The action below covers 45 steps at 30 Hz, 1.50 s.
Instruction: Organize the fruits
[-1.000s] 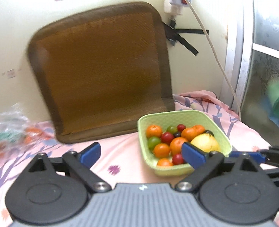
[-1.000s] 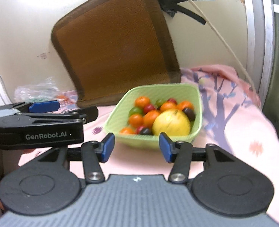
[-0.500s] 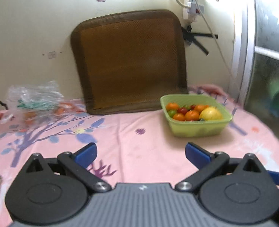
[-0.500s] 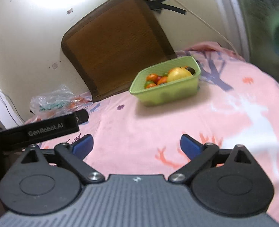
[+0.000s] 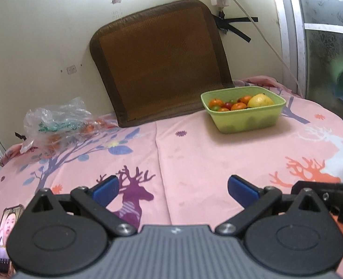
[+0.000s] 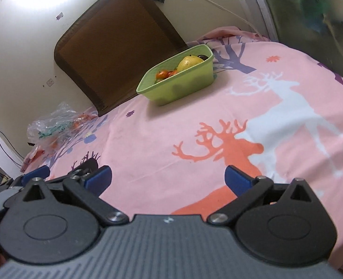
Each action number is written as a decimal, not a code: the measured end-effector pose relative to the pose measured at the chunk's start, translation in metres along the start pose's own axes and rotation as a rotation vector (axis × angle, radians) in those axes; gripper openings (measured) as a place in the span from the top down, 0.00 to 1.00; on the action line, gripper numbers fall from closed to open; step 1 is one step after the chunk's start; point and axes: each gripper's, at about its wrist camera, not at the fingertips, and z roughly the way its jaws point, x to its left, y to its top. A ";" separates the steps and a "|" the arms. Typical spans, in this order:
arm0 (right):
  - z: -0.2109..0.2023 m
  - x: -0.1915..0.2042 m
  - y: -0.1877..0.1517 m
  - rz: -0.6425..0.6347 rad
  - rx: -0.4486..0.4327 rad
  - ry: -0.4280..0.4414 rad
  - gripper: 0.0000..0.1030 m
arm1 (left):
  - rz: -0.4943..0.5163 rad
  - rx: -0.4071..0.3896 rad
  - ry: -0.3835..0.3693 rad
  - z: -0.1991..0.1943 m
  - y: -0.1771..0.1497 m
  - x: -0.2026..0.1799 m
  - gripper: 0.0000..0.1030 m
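A light green basket [image 5: 245, 118] [image 6: 178, 88] stands at the far side of the pink deer-print cloth [image 5: 194, 153] [image 6: 171, 134]. It holds several small orange, red and green fruits [image 5: 227, 104] and a big yellow fruit [image 5: 261, 100] [image 6: 189, 62]. My left gripper [image 5: 172, 189] hangs open and empty low over the near cloth, far from the basket. My right gripper [image 6: 168, 177] is open and empty too, also well short of the basket. The left gripper's fingers [image 6: 35, 173] show at the left of the right wrist view.
A crumpled clear plastic bag [image 5: 60, 121] [image 6: 53, 125] with orange bits lies at the far left. A brown cushion [image 5: 159, 69] [image 6: 115, 39] leans on the wall behind the basket. A phone [image 5: 4, 234] lies at the near left. A cable [image 5: 264, 37] hangs at the right wall.
Both grippers have pulled back from the basket toward the near side of the cloth, so it looks smaller and farther. The right gripper's fingers have spread wider.
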 end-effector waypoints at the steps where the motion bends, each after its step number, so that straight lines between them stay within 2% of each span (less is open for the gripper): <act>1: -0.001 0.000 -0.001 -0.001 -0.001 0.000 0.00 | -0.002 0.003 -0.001 0.000 0.000 0.000 0.00; 45: 0.009 0.010 -0.008 -0.039 0.006 -0.031 0.00 | -0.005 0.047 0.047 0.018 -0.009 0.008 0.00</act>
